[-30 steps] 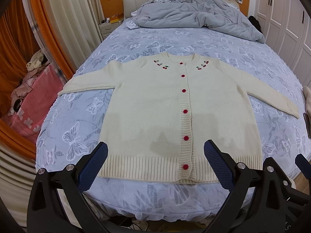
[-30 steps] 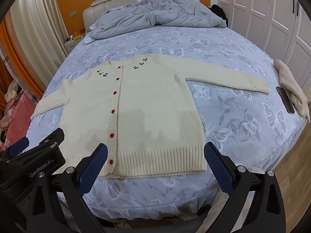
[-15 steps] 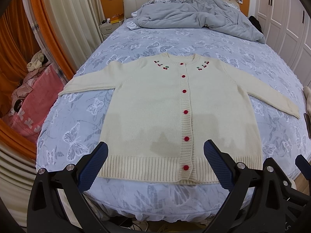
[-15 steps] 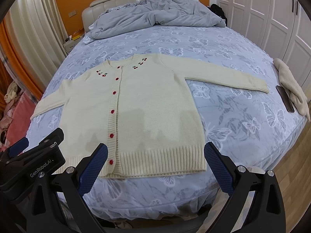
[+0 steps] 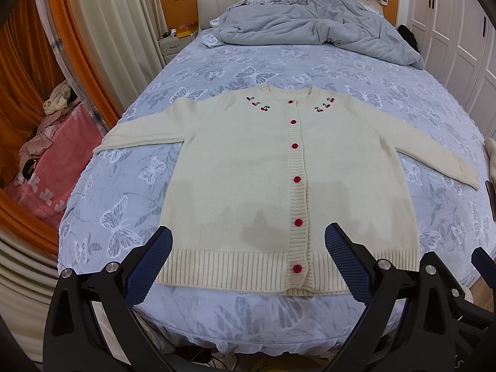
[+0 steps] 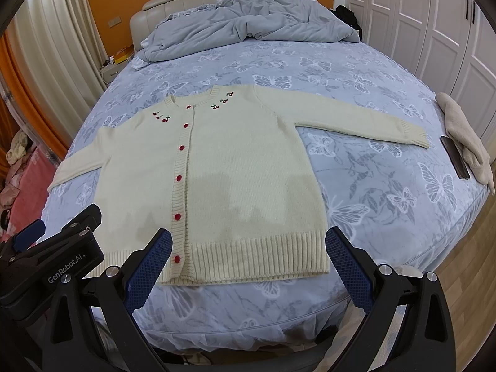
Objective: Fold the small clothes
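A cream knitted cardigan (image 5: 241,167) (image 6: 248,167) with red buttons and cherry embroidery lies flat and buttoned on the bed, both sleeves spread out to the sides. My left gripper (image 5: 248,266) hovers open above the foot of the bed, its blue pads level with the ribbed hem, touching nothing. My right gripper (image 6: 248,266) is open too, held over the hem's right half. The left gripper's body (image 6: 52,260) shows at the lower left of the right wrist view.
The bed (image 5: 130,186) has a blue butterfly sheet and a crumpled grey duvet (image 5: 310,21) at the headboard. A beige cloth (image 6: 465,136) and a dark phone (image 6: 455,158) lie at the bed's right edge. White wardrobes (image 6: 434,21) stand to the right, curtains and pink bedding (image 5: 46,167) to the left.
Both views have shifted very slightly; the cardigan lies as before and both grippers stay open.
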### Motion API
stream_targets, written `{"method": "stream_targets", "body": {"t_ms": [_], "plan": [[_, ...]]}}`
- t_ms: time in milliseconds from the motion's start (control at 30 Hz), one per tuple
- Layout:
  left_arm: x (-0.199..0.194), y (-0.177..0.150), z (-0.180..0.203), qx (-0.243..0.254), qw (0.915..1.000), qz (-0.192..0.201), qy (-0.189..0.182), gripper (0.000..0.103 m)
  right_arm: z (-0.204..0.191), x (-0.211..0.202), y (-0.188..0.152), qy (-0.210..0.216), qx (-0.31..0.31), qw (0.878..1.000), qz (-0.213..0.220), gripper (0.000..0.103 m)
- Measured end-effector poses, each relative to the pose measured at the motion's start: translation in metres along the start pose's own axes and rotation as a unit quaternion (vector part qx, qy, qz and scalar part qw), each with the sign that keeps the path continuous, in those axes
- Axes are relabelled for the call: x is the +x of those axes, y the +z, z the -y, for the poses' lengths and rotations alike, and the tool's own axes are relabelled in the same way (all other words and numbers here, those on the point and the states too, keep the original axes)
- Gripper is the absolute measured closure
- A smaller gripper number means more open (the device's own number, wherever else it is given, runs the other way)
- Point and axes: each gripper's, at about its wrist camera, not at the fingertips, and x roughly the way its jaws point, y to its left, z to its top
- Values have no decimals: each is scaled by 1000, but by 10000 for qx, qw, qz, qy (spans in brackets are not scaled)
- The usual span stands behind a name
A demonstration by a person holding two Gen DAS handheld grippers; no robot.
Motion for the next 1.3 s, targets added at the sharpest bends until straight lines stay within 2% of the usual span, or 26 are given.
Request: {"method": "stream_targets", "body": {"t_ms": [367, 467, 567, 667, 767, 833, 900, 967, 1067, 1133, 1200, 1267, 1300], "plan": [[0, 0, 0, -1, 10000, -9, 5, 7, -1, 1, 1, 19, -6, 10000, -9, 5], [5, 2, -8, -104, 9997, -132, -156, 6, 3, 8, 0, 269, -20, 9996, -64, 5], [16, 4, -20, -377, 9984, -266, -338, 5, 30, 25, 4, 466, 227, 9985, -167, 5], [27, 2, -33, -622, 9967, -361, -378, 5, 87, 54, 18, 402, 900, 9949, -208, 5], [49, -2, -48, -928, 9933, -551, -424, 5, 169, 87, 36, 309, 1829, 9823, -248, 5], [61, -4, -52, -1029, 9920, -627, -365, 5, 231, 115, 52, 98, 2406, 9702, -261, 5], [74, -6, -49, -1026, 9918, -700, -292, 5, 275, 138, 68, -150, 2706, 9622, -278, 5], [85, -4, -42, -933, 9924, -773, -211, 5, 322, 162, 83, -209, 3075, 9510, -241, 6], [96, 0, -34, -783, 9936, -802, -161, 5, 376, 195, 97, -228, 3666, 9298, -238, 6], [105, 5, -30, -714, 9940, -818, -141, 5, 394, 214, 103, -236, 3989, 9162, -304, 7], [114, 8, -29, -700, 9938, -851, -153, 5, 412, 232, 106, -113, 4308, 9020, -280, 17], [124, 11, -30, -698, 9933, -908, -152, 5, 420, 245, 108, -16, 4488, 8933, -225, 40], [127, 12, -30, -699, 9932, -926, -138, 5, 421, 249, 110, -36, 4495, 8931, -179, 48]]}}
